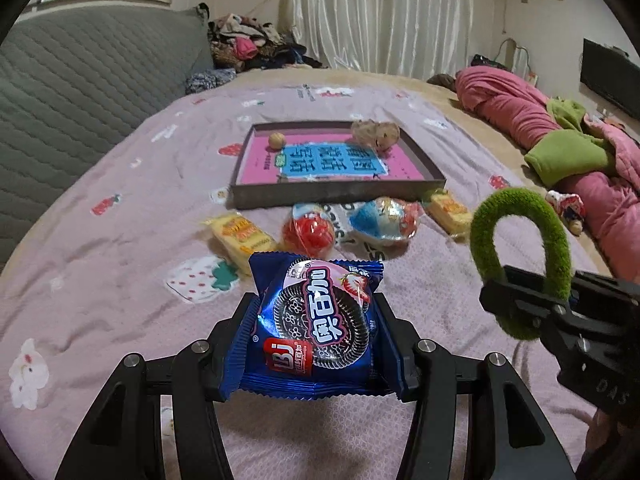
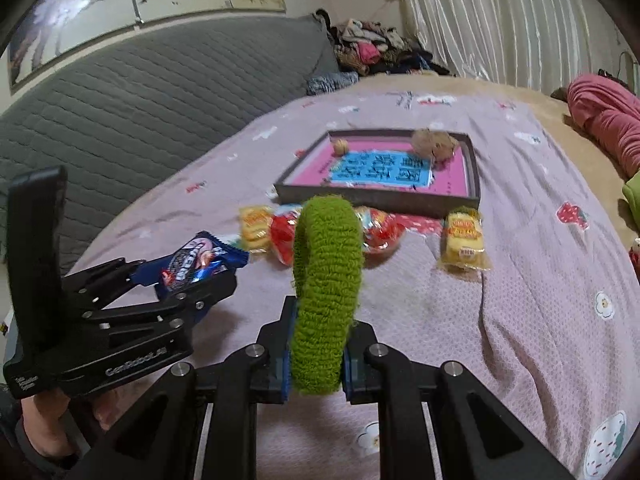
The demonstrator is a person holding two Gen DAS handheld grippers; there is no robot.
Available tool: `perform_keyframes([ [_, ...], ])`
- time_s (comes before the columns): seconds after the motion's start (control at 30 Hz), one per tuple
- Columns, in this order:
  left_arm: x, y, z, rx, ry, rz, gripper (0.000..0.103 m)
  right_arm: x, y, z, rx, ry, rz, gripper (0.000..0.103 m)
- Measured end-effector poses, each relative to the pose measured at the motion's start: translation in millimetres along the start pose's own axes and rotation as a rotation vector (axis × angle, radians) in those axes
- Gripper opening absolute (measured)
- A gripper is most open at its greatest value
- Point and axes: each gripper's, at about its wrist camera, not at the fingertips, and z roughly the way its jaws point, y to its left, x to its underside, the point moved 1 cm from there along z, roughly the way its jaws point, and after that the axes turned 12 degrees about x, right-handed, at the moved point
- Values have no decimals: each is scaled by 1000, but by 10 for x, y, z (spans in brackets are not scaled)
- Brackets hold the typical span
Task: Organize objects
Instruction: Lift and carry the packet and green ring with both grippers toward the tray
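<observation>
At the lower centre of the left wrist view, your left hand-held gripper (image 1: 316,332) is clenched on a blue cookie pack (image 1: 316,320), held just above the bed (image 1: 100,280). Beyond it, mid-frame, lie a yellow snack (image 1: 240,236), a red capsule (image 1: 308,232), a blue capsule (image 1: 384,218) and a second yellow snack (image 1: 448,210), all just in front of the tray (image 1: 336,194). The tray holds a small ball (image 1: 276,140) at its far left and a plush toy (image 1: 376,132) at its far right. At the right edge, your right hand-held gripper (image 2: 316,364) grips a green fuzzy ring (image 2: 324,292), standing upright.
</observation>
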Motion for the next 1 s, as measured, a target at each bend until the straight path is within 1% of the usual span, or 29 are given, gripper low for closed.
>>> perform_keyframes([
  [0.13, -67, -65, -159, -16, -35, 21, 57, -2, 16, -166, -1, -32, 24, 18],
  [0.3, -129, -111, -317, -35, -59, 34, 57, -35, 87, -311, 49, -67, 16, 18],
  [0.43, -209, -106, -435, -49, -82, 45, 57, -62, 134, -426, 51, -83, 48, 18],
  [0.73, -358, -1, -649, -50, -118, 50, 57, -251, 301, -628, 73, -121, 54, 18],
  [1.0, -416, 78, -773, -58, -134, 54, 57, -335, 387, -707, 65, -141, 84, 18],
])
